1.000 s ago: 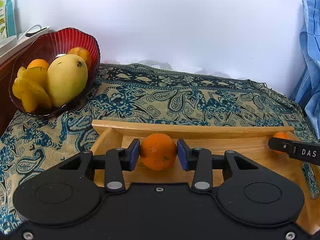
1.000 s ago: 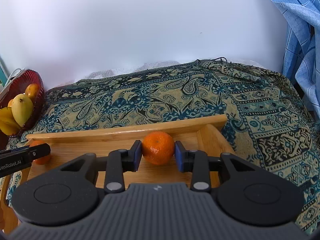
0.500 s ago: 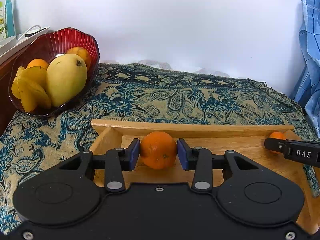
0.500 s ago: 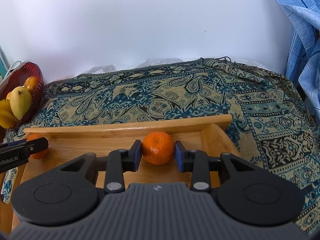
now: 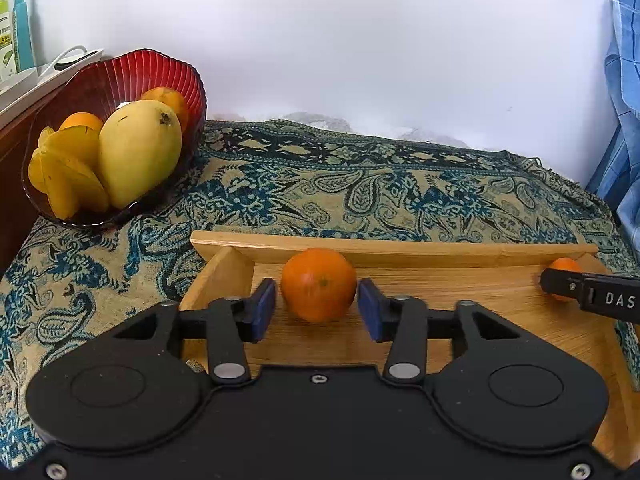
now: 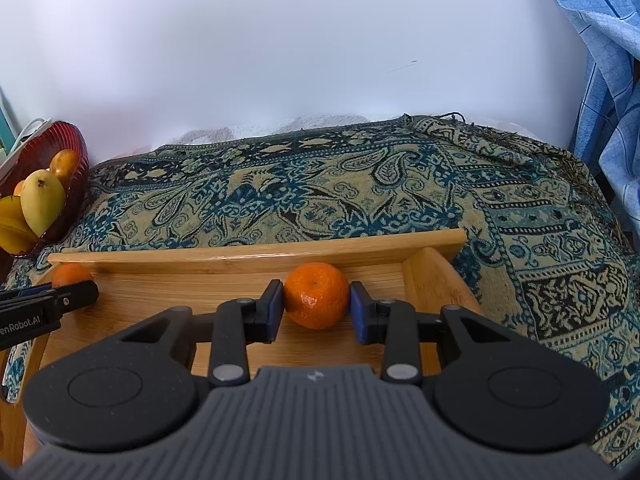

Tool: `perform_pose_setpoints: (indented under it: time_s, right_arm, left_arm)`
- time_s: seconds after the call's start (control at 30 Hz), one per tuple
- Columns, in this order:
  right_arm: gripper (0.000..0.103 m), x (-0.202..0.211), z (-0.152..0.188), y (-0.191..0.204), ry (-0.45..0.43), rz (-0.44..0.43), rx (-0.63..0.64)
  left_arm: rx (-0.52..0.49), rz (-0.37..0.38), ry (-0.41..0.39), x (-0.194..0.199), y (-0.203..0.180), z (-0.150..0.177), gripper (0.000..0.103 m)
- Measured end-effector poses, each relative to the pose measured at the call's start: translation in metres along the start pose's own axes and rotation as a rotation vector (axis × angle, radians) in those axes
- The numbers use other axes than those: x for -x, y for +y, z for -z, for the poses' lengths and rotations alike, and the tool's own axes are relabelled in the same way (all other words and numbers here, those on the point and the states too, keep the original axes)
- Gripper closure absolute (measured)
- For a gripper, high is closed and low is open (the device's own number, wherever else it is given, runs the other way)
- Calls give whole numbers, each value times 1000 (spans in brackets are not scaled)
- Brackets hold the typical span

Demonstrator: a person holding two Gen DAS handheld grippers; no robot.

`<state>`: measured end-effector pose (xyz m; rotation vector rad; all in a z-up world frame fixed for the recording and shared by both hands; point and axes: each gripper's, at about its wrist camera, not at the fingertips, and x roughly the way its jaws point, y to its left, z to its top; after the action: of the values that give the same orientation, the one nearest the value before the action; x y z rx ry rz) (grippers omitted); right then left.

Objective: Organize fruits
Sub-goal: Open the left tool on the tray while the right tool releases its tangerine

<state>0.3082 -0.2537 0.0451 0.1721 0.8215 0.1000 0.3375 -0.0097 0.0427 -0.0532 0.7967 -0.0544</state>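
Observation:
An orange [image 5: 318,284] rests on the floor of a wooden tray [image 5: 400,247], between the blue pads of my left gripper [image 5: 317,309]. The pads stand slightly apart from it on both sides, so the left gripper is open. A second orange, a tangerine [image 6: 316,295], sits at the tray's right end [image 6: 434,266]. My right gripper [image 6: 317,307] has its pads against the tangerine's sides and is shut on it. Each gripper's finger shows in the other's view, in front of the other orange [image 5: 565,268] [image 6: 70,274].
A red glass bowl [image 5: 120,80] at the far left holds a mango [image 5: 138,156], starfruit [image 5: 68,172] and oranges. A paisley cloth [image 5: 360,184] covers the table. A white wall stands behind. Blue fabric [image 6: 600,60] hangs at the right. A white box [image 5: 36,80] sits behind the bowl.
The left gripper's pads have opened away from the orange, which now rests on the tray floor. The right gripper stays on the tangerine. Both views have shifted slightly.

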Motion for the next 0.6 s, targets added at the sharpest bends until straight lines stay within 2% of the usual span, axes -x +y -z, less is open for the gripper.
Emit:
perform_pose_setpoints:
  time_s: [0.07,0.17,0.47,0.6]
  right_arm:
    - [43,2,1,-1,-8,-3,-6]
    - [37,5,2,-5,-13,-27,-32]
    - [24,26,8,-7,-41,-26,-30]
    - [19,40,13,-3,-53,-25,-12]
  left_arm:
    - [6,-2,-1,1,1,0,39]
    - [22,8,-6,5,5,1,25]
    - [5,-4,-36,27,4,3,12]
    - [0,8,-42,42,2,9,10]
